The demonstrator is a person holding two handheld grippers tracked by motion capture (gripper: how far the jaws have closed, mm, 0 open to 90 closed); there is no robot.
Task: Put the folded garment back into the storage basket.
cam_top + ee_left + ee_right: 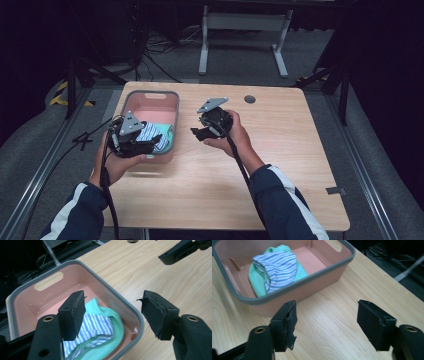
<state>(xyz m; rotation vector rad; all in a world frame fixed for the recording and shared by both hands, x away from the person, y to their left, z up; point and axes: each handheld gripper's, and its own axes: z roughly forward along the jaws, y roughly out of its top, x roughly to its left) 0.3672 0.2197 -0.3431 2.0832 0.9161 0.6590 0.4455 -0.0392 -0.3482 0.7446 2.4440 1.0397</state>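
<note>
Now both tools, L [156, 142] & R [196, 132], wide open, empty; bin [150, 94] w/ cloth [155, 131] between.

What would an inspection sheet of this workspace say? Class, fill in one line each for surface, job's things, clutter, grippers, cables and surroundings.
Surface: wooden table, light grain, with a round hole near the far edge.
Job's things: pink bin with a grey rim, at the table's left; a striped cloth lies on a green cloth inside it.
Clutter: nothing seen.
Grippers: left gripper open above the bin's near corner; right gripper open over bare table beside the bin; nothing between either's jaws.
Cables: one trails from each gripper along the forearm; more lie on the floor beyond the table.
Surroundings: grey carpet, a white stand behind, dark curtains.
</note>
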